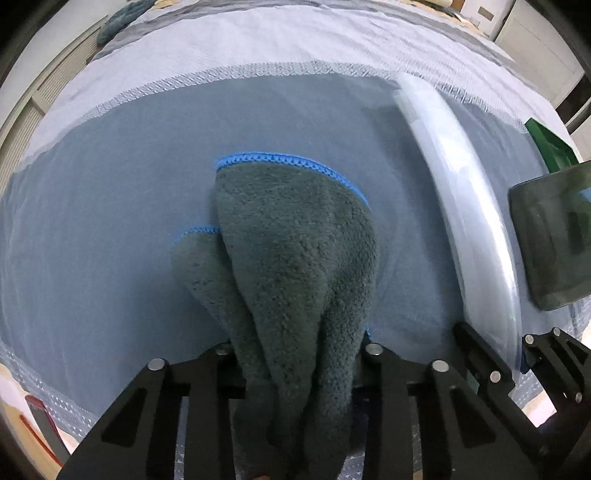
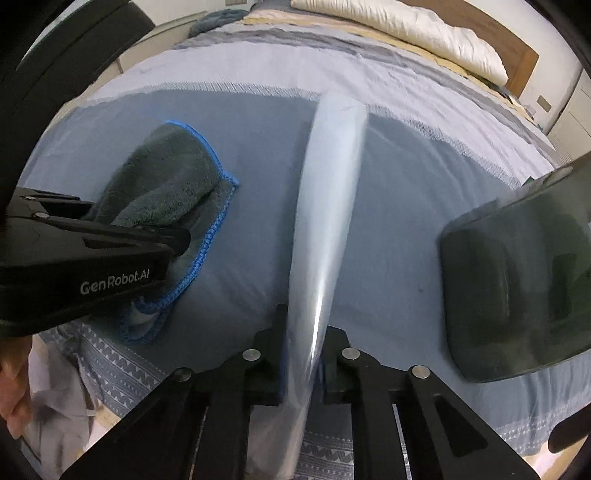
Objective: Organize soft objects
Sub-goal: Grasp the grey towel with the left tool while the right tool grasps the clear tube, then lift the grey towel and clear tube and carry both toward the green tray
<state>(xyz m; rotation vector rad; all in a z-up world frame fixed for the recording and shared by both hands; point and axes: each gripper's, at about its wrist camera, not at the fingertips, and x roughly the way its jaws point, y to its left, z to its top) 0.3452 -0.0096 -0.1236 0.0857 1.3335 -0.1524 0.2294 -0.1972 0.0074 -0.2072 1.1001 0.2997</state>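
Bedroom; blue bedspread [image 2: 388, 229] as work surface, white pillow [image 2: 406, 22] at far headboard end. Left gripper [image 1: 299, 354] clamped on a bunched grey microfibre cloth with blue stitched edge [image 1: 295, 236]; cloth drapes forward from the jaws, far end resting on the spread. Right gripper [image 2: 301, 354] pinched closed on a clear plastic bag [image 2: 328, 206], seen edge-on, long axis running away from the jaws. Cloth lies left of the bag, near but apart. Likely next: cloth goes into the bag, so the left gripper must carry it rightward; the bag mouth's position cannot be made out. Dark tinted object [image 2: 517, 288] right of the bag, unidentified.
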